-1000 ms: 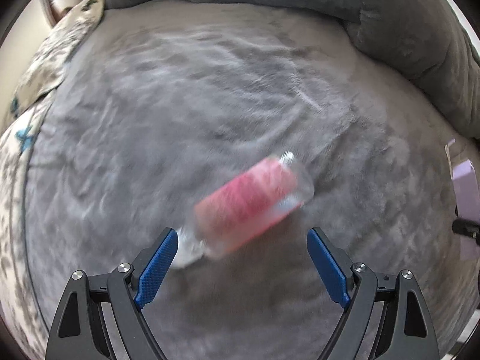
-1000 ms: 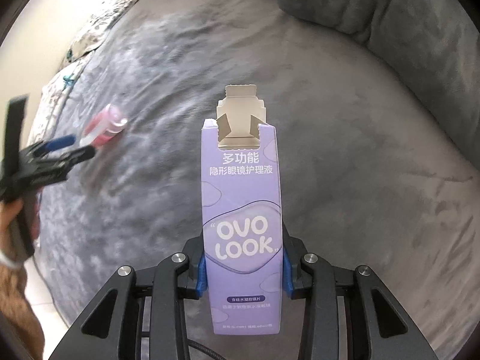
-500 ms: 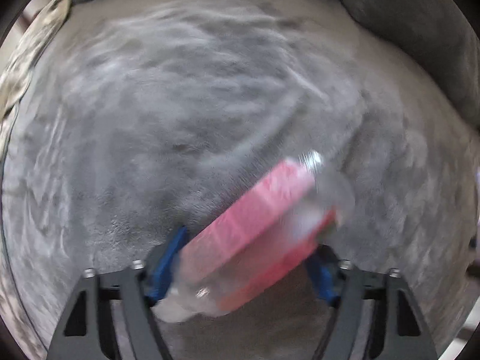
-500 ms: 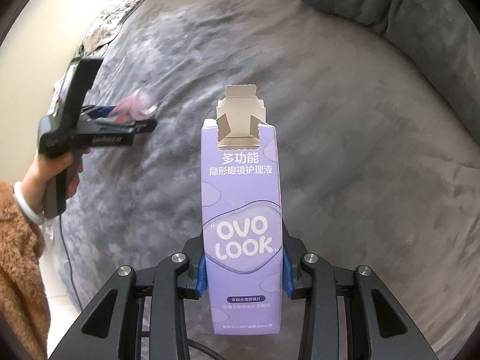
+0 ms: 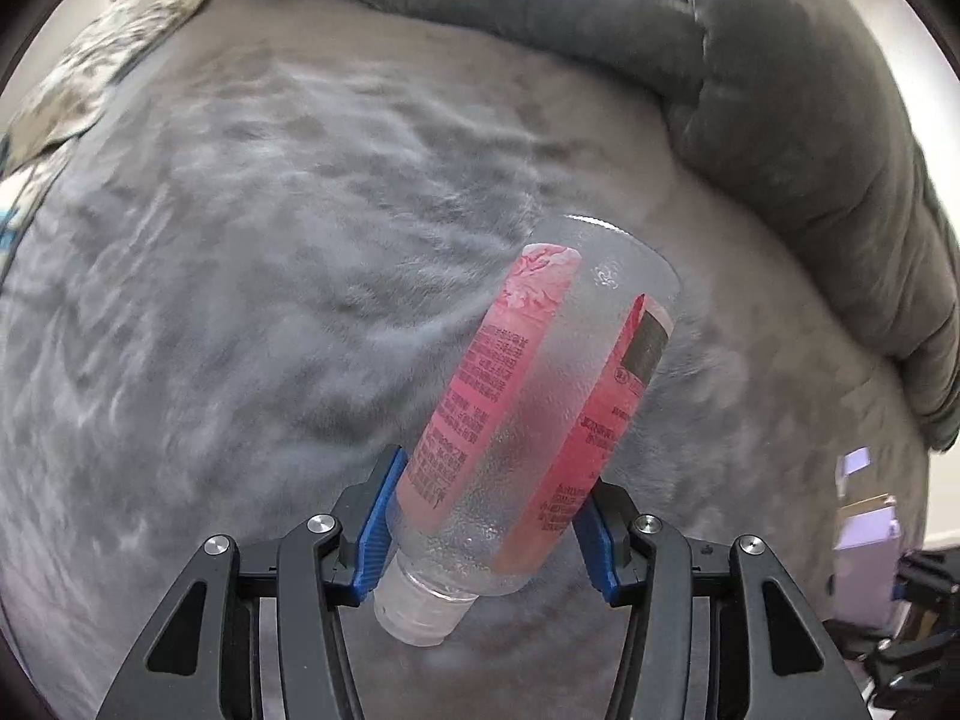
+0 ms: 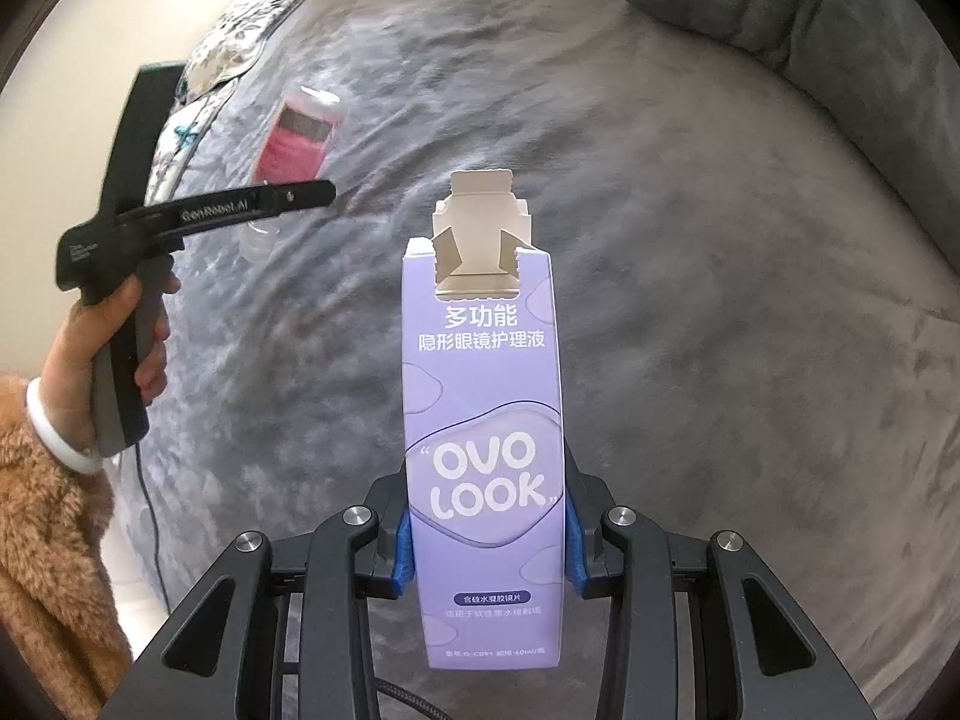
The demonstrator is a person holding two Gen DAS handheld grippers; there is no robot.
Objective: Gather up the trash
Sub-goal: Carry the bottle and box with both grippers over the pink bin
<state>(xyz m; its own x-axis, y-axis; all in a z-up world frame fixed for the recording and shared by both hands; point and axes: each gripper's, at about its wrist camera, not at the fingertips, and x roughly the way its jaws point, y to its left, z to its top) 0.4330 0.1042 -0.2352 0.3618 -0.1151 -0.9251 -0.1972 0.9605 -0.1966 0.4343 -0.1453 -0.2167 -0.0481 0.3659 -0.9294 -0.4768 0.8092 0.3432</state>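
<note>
A clear plastic bottle [image 5: 528, 420] with a pink label hangs cap-down between the blue pads of my left gripper [image 5: 489, 480]. Its jaws are closing and both pads press on the bottle's lower body, holding it off the grey blanket [image 5: 240, 300]. In the right wrist view the same bottle [image 6: 297, 141] sticks up out of the left gripper [image 6: 288, 198], which a hand [image 6: 120, 324] holds. My right gripper [image 6: 486, 540] is shut on a tall purple carton [image 6: 483, 420] with open top flaps, held upright.
A thick rolled grey duvet [image 5: 780, 90] runs along the far and right side of the bed. A patterned sheet [image 5: 90, 72] edges the bed at far left. A brown fuzzy sleeve [image 6: 48, 540] and a cable [image 6: 150, 528] hang at the left.
The left jaws closed from wide open onto the bottle, which lay on the blanket and now hangs lifted and steeper. The right gripper still holds the carton the same way.
</note>
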